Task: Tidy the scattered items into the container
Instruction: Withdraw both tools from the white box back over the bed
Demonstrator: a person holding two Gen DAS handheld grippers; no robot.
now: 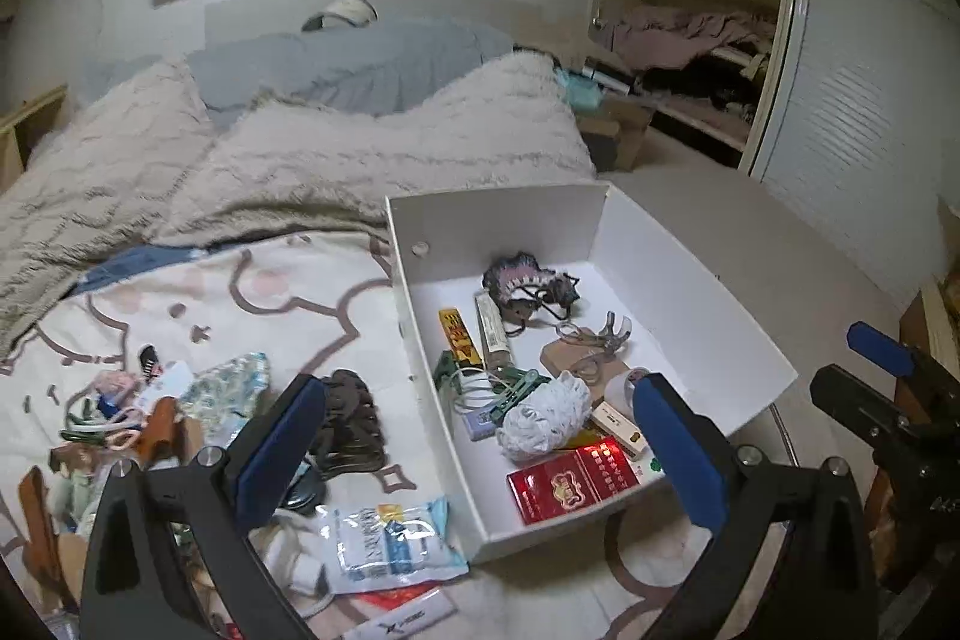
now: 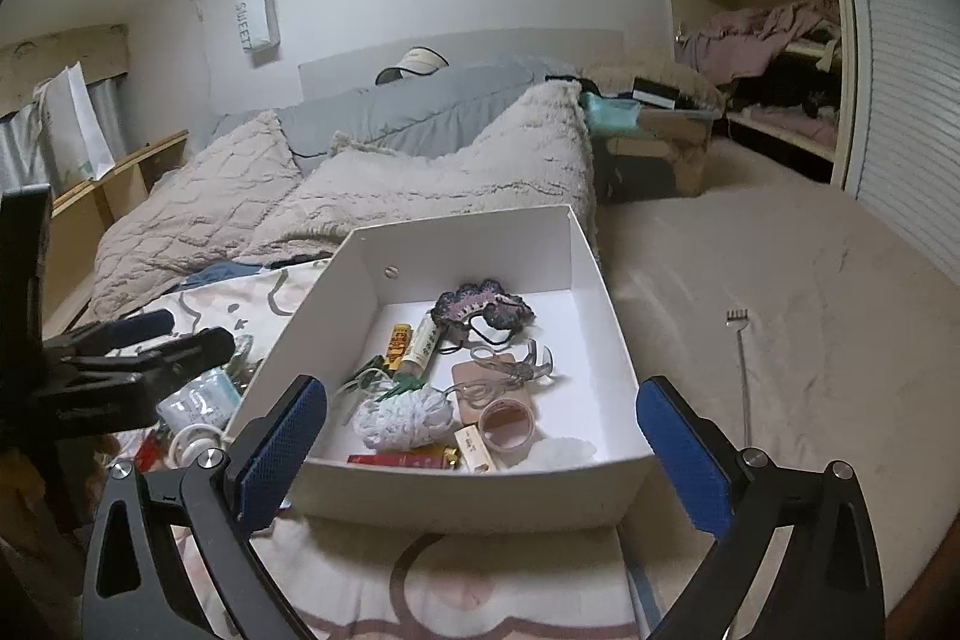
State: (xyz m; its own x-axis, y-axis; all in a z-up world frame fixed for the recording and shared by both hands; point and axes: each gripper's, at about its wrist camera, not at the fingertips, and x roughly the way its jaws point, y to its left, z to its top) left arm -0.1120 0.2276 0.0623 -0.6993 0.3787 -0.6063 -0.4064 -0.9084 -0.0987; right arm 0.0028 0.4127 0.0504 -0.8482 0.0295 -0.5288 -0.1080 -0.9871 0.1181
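A white cardboard box [image 1: 690, 292] [image 2: 456, 496] stands on the printed sheet [image 1: 252, 292] at the bed's corner. It holds a red packet [image 1: 570, 484], a white yarn ball [image 1: 543, 418], a tape roll [image 2: 507, 424], a crochet piece [image 2: 480, 307] and other small things. Left of the box lie a brown hair clip [image 1: 351, 424], a tissue packet [image 1: 390, 532] and a patterned pouch [image 1: 228, 388]. My left gripper [image 1: 480, 445] hovers open over the box's left wall, nothing between its pads. My right gripper [image 2: 480, 451] is open before the box's near wall, empty.
A beige blanket [image 1: 360, 148] and a grey pillow [image 1: 360, 64] cover the bed beyond. On the carpet right of the box lies a metal back scratcher [image 2: 741, 370]. Cardboard boxes [image 2: 660, 148] and a closet with a louvred door [image 2: 900, 100] stand at the back right.
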